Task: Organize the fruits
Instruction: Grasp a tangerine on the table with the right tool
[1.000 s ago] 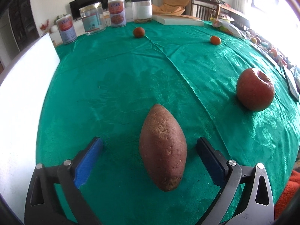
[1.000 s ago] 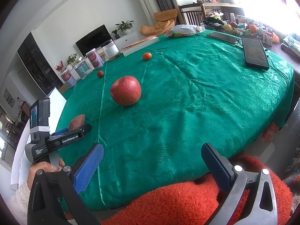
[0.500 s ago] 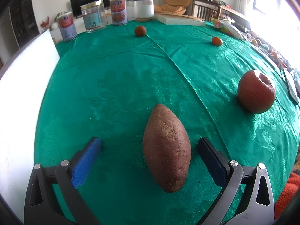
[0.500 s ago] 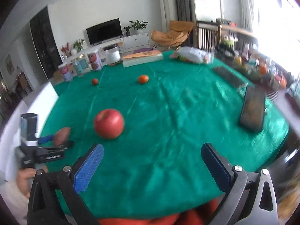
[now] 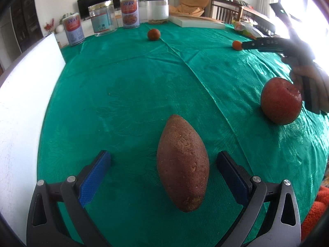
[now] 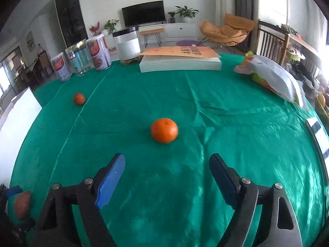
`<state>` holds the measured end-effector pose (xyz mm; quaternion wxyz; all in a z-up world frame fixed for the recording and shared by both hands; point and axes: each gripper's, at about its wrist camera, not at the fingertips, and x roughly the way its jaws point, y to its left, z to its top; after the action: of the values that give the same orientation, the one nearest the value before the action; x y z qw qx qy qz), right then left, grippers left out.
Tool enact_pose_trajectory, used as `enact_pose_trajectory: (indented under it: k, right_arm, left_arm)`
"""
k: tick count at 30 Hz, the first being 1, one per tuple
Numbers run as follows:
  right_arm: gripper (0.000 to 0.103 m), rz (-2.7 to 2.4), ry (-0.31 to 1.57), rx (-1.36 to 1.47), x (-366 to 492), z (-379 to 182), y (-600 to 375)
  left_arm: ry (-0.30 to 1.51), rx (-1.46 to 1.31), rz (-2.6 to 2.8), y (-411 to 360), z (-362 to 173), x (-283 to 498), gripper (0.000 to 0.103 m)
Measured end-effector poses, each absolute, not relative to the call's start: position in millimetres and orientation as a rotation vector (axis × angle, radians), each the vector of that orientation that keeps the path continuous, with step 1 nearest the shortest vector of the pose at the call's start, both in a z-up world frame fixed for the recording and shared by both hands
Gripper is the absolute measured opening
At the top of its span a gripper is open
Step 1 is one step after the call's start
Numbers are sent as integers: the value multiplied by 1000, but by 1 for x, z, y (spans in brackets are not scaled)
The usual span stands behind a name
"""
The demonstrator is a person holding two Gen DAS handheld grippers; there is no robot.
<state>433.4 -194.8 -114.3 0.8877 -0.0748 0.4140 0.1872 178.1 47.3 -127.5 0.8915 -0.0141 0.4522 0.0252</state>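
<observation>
A brown sweet potato (image 5: 183, 164) lies on the green tablecloth (image 5: 133, 86), between the open jaws of my left gripper (image 5: 163, 160), which do not touch it. A red apple (image 5: 280, 100) sits to its right. My right gripper (image 6: 166, 164) is open and empty, just short of an orange tangerine (image 6: 164, 130). A second tangerine (image 6: 79, 98) lies further left; it also shows in the left wrist view (image 5: 153, 34). The sweet potato shows at the lower left of the right wrist view (image 6: 22, 204).
Several cans and jars (image 6: 82, 60) stand at the table's far edge beside a flat white box (image 6: 180, 60). A plastic bag (image 6: 275, 76) lies at the far right. A white board (image 5: 24, 107) borders the table's left side.
My right gripper has swung forward over the table, past the apple, and now faces the near tangerine. My left gripper has stayed around the sweet potato, open.
</observation>
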Motion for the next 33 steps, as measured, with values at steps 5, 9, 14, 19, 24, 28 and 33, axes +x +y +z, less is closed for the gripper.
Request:
enact_pose_trajectory:
  k: [5,9,14,19,24,28,33]
  right_arm:
    - [63,366,883,-209,459,-132,-172]
    - [32,352,870,-150,464,-127,-175]
    - [32,373,879,-64,426,-107,-201]
    - [32,353,907,15,335,-85,-249]
    - [32,297,969,83,233,-100,-283]
    - [32,279,963,65,188,-115,-282]
    - [35,248,920,34,174,-127,-275]
  left_arm:
    - [938,-29,52,47,-128,178,103]
    - [939,-30,52,47,-128,178,103]
    - [938,-30,52,47,-128,178,103]
    - [938,-30,52,47,-128,178,103]
    - [938,-30,53,47,-128,178,103]
    - [938,-30,54,47,-128,178,103]
    - [938,-29,52,47,-128,178,103]
